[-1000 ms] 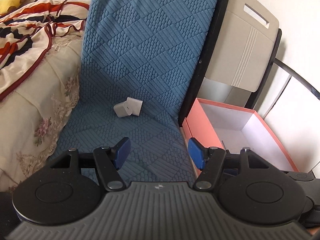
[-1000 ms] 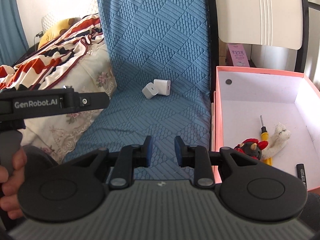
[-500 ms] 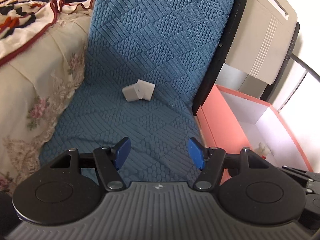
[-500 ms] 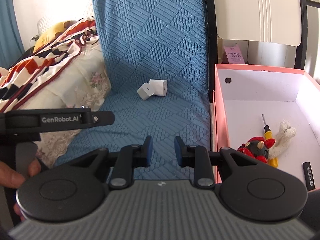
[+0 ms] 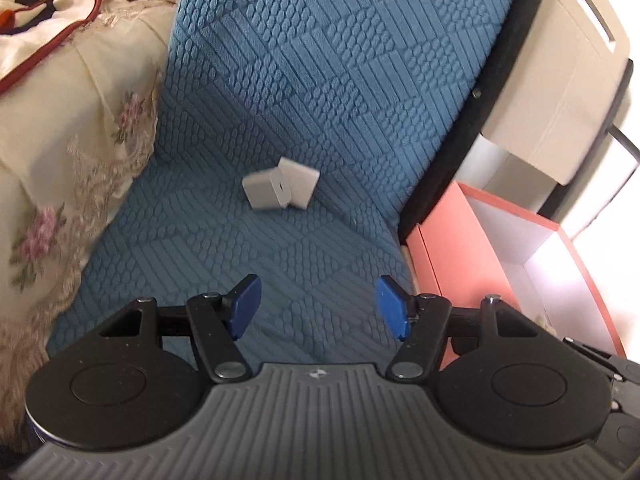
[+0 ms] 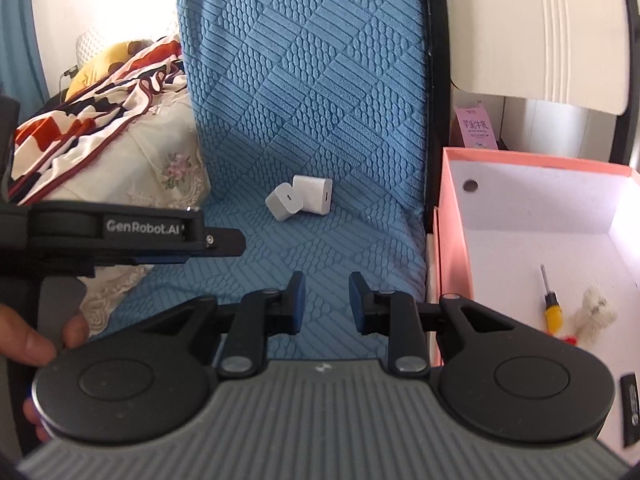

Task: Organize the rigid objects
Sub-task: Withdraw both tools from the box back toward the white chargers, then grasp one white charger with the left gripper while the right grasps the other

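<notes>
Two white charger blocks [image 5: 280, 189] lean against each other on the blue quilted mat [image 5: 304, 128]; they also show in the right wrist view [image 6: 301, 197]. My left gripper [image 5: 318, 307] is open and empty, a short way in front of them. My right gripper [image 6: 325, 301] is empty with its jaws a small gap apart, further back over the mat. A pink box [image 6: 452, 248] with a white inside stands to the right. It holds a yellow screwdriver [image 6: 551, 305], a small white plush [image 6: 596, 309] and a black stick [image 6: 632, 408].
A bed with a cream floral cover [image 5: 68, 152] and a striped blanket [image 6: 92, 120] lies left of the mat. A white folding chair [image 5: 560, 80] with a black frame stands behind the box. The left gripper's body [image 6: 120, 236] crosses the right wrist view.
My left gripper has moved forward toward the two chargers, which now look larger and nearer. My right gripper has shifted a little closer to the mat and box. Neither gripper's opening has changed.
</notes>
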A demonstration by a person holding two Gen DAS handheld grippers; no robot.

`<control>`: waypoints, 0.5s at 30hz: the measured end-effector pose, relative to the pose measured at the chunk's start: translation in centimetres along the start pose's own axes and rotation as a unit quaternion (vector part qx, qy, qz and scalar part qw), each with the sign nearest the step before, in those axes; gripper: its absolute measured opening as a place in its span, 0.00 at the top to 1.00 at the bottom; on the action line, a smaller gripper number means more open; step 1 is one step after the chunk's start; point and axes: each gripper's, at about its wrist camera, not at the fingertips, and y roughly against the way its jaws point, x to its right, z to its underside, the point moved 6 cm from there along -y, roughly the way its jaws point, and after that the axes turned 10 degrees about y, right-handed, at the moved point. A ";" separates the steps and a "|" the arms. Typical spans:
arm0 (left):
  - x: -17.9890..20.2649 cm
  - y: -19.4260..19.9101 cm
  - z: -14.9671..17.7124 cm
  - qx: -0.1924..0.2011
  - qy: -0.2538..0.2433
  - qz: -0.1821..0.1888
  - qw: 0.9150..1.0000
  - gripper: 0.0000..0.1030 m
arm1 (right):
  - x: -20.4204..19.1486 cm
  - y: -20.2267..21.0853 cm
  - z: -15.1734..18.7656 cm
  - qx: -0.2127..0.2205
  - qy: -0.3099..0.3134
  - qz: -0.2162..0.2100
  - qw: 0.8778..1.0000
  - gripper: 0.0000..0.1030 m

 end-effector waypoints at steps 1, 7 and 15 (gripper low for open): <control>-0.1 -0.3 -0.5 0.003 -0.002 -0.001 1.000 0.33 | -0.1 -0.4 -0.2 0.001 -0.002 -0.001 1.000 0.73; -1.7 -2.7 -3.3 -0.002 0.012 -0.007 1.000 0.33 | -0.9 -3.7 -2.0 0.001 0.002 -0.009 1.000 0.73; -4.6 -6.5 -6.6 -0.026 0.064 -0.002 0.998 0.33 | -0.6 -8.7 -4.3 -0.010 0.024 -0.020 0.999 0.73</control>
